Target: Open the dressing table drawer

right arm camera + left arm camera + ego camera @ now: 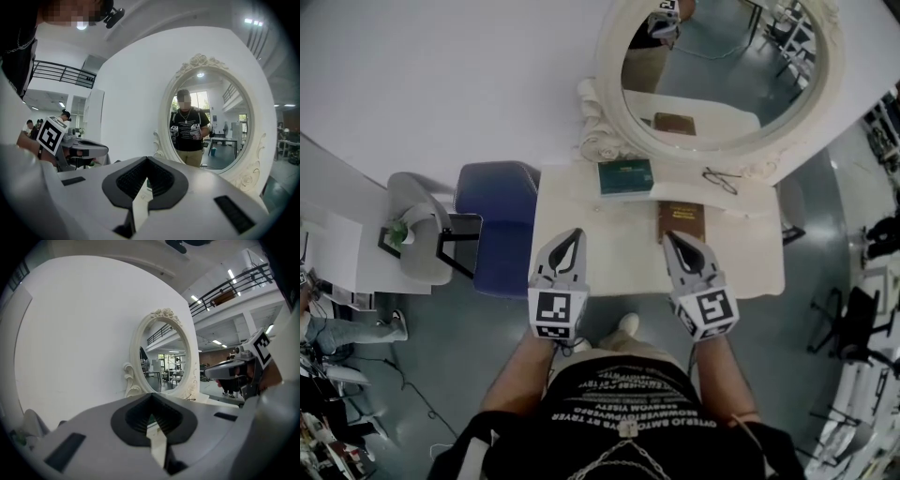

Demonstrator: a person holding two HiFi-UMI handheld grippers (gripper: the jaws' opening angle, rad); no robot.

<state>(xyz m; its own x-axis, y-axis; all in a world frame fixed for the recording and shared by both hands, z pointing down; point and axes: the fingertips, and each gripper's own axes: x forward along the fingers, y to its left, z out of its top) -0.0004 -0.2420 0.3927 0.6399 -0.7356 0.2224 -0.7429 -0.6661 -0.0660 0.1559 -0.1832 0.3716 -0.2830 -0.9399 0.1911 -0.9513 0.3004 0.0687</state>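
Note:
The white dressing table stands below me, with its oval mirror at the back. Its top hides the drawer front in the head view. My left gripper hovers over the near left of the tabletop, jaws shut and empty. My right gripper is level with it over the near end of a brown book, also shut on nothing. In the left gripper view the jaws meet in front of the mirror. The right gripper view shows its jaws closed before the mirror.
A teal book and a pair of glasses lie near the mirror's base. A blue stool stands against the table's left side, and a grey chair beyond it. A white wall is behind.

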